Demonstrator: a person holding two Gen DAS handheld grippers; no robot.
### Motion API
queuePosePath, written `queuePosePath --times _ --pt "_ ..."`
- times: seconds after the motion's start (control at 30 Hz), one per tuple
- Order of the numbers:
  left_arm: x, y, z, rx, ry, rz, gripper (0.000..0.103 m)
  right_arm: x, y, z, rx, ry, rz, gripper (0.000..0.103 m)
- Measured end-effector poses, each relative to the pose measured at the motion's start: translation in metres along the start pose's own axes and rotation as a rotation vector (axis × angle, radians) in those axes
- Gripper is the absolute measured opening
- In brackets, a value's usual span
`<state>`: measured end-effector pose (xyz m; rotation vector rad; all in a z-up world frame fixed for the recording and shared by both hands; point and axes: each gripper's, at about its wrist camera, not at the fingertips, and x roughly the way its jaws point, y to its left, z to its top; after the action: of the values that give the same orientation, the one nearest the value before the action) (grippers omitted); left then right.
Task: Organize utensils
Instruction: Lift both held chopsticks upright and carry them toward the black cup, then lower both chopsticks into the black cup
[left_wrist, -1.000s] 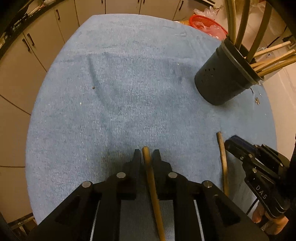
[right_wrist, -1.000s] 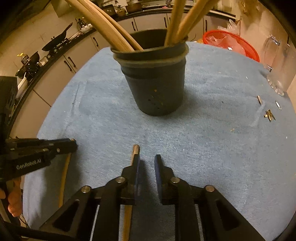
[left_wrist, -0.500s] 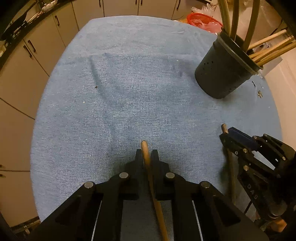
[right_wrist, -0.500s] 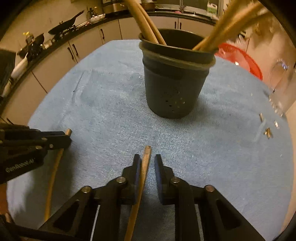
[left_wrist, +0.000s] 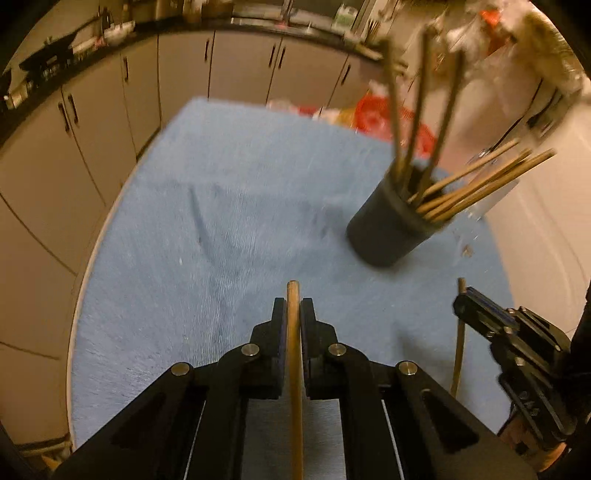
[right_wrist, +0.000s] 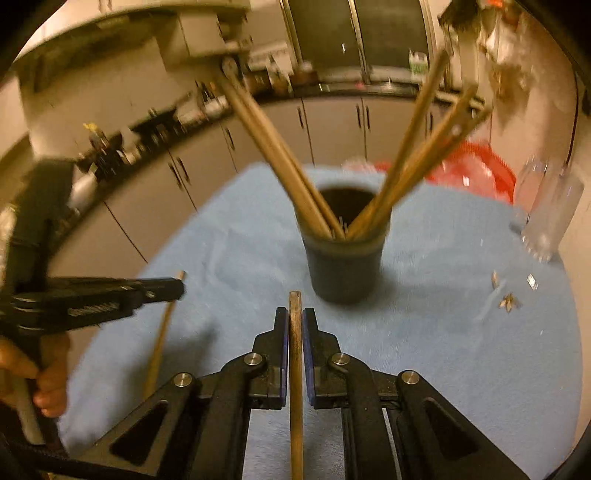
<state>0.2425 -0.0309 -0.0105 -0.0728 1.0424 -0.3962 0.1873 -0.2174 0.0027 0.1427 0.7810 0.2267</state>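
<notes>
My left gripper (left_wrist: 293, 308) is shut on a wooden utensil handle (left_wrist: 294, 332) and holds it above the blue cloth. My right gripper (right_wrist: 295, 317) is shut on another wooden handle (right_wrist: 295, 350), also lifted. A dark cup (left_wrist: 388, 229) holding several wooden utensils stands on the cloth, ahead and right of the left gripper; it is straight ahead in the right wrist view (right_wrist: 345, 258). The right gripper shows at the right edge of the left wrist view (left_wrist: 461, 306) with its handle hanging below. The left gripper shows at the left of the right wrist view (right_wrist: 173, 288).
A blue cloth (left_wrist: 221, 221) covers the round table. A red basket (right_wrist: 476, 170) sits at the far edge. A clear glass jug (right_wrist: 550, 218) stands far right, with small metal bits (right_wrist: 509, 301) near it. Kitchen cabinets (left_wrist: 110, 110) lie beyond.
Both grippers have closed on their wooden handles and risen off the cloth, tilting the views upward. The cup now appears farther below and ahead.
</notes>
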Motion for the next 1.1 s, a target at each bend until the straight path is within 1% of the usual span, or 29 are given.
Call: queuePosePath --times 0.13,0.27,0.33,0.47,0.6,0.63,0.73,0.83,0.93,1.1 --pt "-0.031 -0.015 0.004 0.020 -0.102 -0.022 0.006 -0.038 0.003 0.010 -0.020 -0.098 0.041 0.007" --pt "-0.063 -0.027 0.006 0.037 -0.196 -0.029 0.006 -0.066 0.006 0.015 -0.026 -0.171 0.049 0.007" --pt "-0.072 -0.030 0.011 0.044 -0.234 -0.032 0.006 -0.077 0.008 0.017 -0.026 -0.203 0.049 0.007" --pt "-0.091 -0.045 0.014 0.061 -0.330 -0.018 0.006 -0.096 0.009 0.018 -0.026 -0.250 0.048 0.007" --pt "-0.108 -0.051 0.011 0.075 -0.431 0.009 0.006 -0.105 0.012 0.018 -0.033 -0.278 0.038 0.007" --pt "-0.110 -0.050 0.010 0.075 -0.443 0.011 0.006 -0.107 0.012 0.018 -0.035 -0.282 0.037 0.007" --pt "-0.111 -0.052 0.008 0.079 -0.438 0.010 0.006 -0.108 0.013 0.017 -0.046 -0.291 0.028 0.008" --pt "-0.109 -0.054 0.007 0.085 -0.450 0.022 0.006 -0.104 0.015 0.013 -0.051 -0.283 0.025 0.008" --pt "-0.108 -0.055 0.008 0.082 -0.442 0.014 0.006 -0.101 0.015 0.010 -0.056 -0.269 0.021 0.007" --pt "-0.107 -0.051 0.009 0.068 -0.438 0.000 0.006 -0.103 0.014 0.011 -0.060 -0.279 0.016 0.007"
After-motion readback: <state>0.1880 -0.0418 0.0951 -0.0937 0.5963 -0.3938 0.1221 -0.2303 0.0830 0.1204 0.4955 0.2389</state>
